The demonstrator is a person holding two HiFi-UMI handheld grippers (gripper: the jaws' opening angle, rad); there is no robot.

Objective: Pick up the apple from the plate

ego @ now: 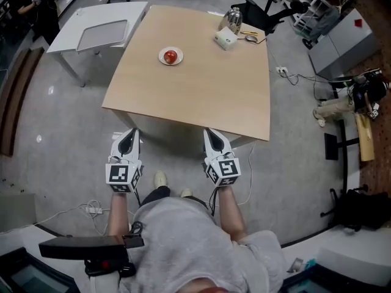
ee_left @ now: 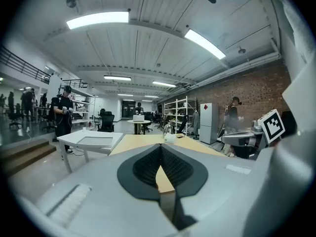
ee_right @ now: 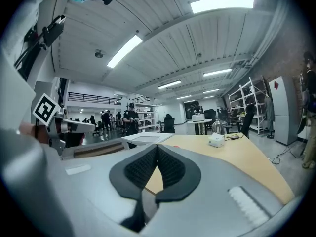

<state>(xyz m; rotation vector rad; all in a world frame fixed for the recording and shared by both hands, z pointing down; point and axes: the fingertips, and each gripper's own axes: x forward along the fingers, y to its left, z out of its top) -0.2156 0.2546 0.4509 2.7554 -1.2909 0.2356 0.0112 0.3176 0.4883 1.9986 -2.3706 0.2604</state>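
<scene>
A red apple (ego: 171, 55) lies on a small white plate (ego: 162, 59) toward the far side of the wooden table (ego: 195, 90). Both grippers hang short of the table's near edge, well apart from the plate. My left gripper (ego: 131, 133) is shut with nothing in it, and my right gripper (ego: 210, 133) is shut and empty too. In the left gripper view the black pads (ee_left: 148, 167) meet at the tip, with the table (ee_left: 143, 141) beyond. The right gripper view shows the same, pads (ee_right: 170, 169) touching in front of the table (ee_right: 237, 162). Neither gripper view shows the apple clearly.
A white box (ego: 226, 39), a shiny kettle (ego: 231, 19) and a mouse (ego: 251, 38) sit at the table's far right corner. A white side table (ego: 98, 29) stands to the left, an office chair (ego: 264, 11) behind. Cables (ego: 73, 211) lie on the floor.
</scene>
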